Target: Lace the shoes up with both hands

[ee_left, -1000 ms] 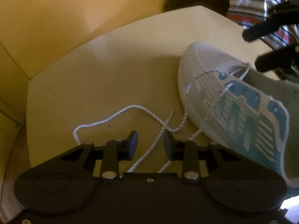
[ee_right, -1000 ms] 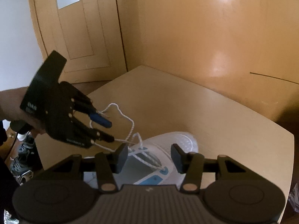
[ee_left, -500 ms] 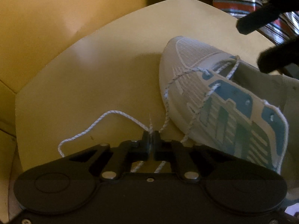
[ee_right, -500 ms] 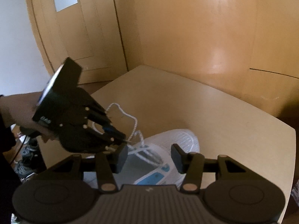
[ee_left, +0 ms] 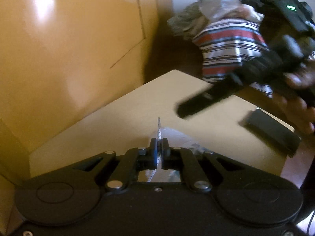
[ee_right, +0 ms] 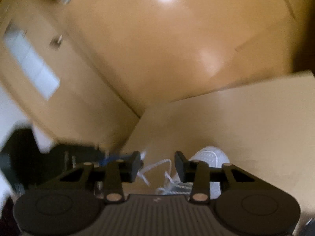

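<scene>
Pinching the white shoelace hard between its pressed-together jaws, the left gripper has the cord's stiff tip poking up just past its pads. That speckled lace is thin, light and limp; it looks likely to sag, twist and slide through a slack grip, so a hold close to the hard tip seems the sensible place, where the end can be steered at an eyelet.

Over on the other side, the right gripper is closing, jaws not yet together, and nothing is caught between them: loose loops of lace lie on the table beyond the gap. In the left wrist view its two dark fingers hover above the tabletop, blurred, with the person's hand wrapped round the handle.

The white sneaker sits on the pale wooden table, toe showing just past the right gripper's right finger. It looks light with a soft mesh upper, so a firm tug on the lace could well drag or tip it; steadying it near the eyelets would be wise. Which eyelet comes next cannot be told here.
</scene>
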Motion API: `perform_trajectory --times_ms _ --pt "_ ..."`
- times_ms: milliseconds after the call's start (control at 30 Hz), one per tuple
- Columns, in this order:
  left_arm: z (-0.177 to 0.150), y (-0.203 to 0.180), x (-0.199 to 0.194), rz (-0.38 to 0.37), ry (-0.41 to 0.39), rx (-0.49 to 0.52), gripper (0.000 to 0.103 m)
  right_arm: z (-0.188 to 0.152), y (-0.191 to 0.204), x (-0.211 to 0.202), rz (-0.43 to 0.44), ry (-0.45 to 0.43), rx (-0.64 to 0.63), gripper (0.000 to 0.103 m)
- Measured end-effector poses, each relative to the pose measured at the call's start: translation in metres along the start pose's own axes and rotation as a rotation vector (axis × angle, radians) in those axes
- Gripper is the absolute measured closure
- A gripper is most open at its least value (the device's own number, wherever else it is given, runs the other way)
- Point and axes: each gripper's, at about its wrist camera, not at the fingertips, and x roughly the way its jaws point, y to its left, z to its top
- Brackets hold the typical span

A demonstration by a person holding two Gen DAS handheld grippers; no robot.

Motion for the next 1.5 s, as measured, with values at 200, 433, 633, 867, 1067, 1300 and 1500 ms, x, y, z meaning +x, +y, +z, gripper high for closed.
perform_trajectory --times_ms 200,433,633,867,1067,1300,1500 --pt "0.003 -0.018 0.006 -0.022 -0.014 0.031 0.102 -0.005 -0.021 0.003 0.059 0.016 0.206 0.068" --pt "0.003 -0.020 0.006 -0.025 -0.012 0.029 0.102 -0.012 -0.021 0.004 0.070 0.020 0.205 0.084" --pt "0.002 -0.022 0.007 -0.021 0.003 0.026 0.102 0.002 -0.023 0.010 0.107 0.032 0.199 0.099" --pt "0.004 -0.022 0.007 -0.011 0.009 0.008 0.101 0.003 -0.014 0.009 0.107 0.033 0.132 0.100" --pt "0.006 -0.021 0.009 -0.010 0.007 -0.016 0.100 0.001 -0.003 0.009 0.068 0.032 0.046 0.100" --pt "0.007 -0.011 0.071 -0.021 0.006 0.002 0.102 -0.001 0.000 0.012 0.061 0.042 0.022 0.100" --pt "0.008 -0.017 0.045 0.028 -0.019 -0.029 0.103 0.002 0.006 0.005 0.042 0.043 -0.014 0.095"
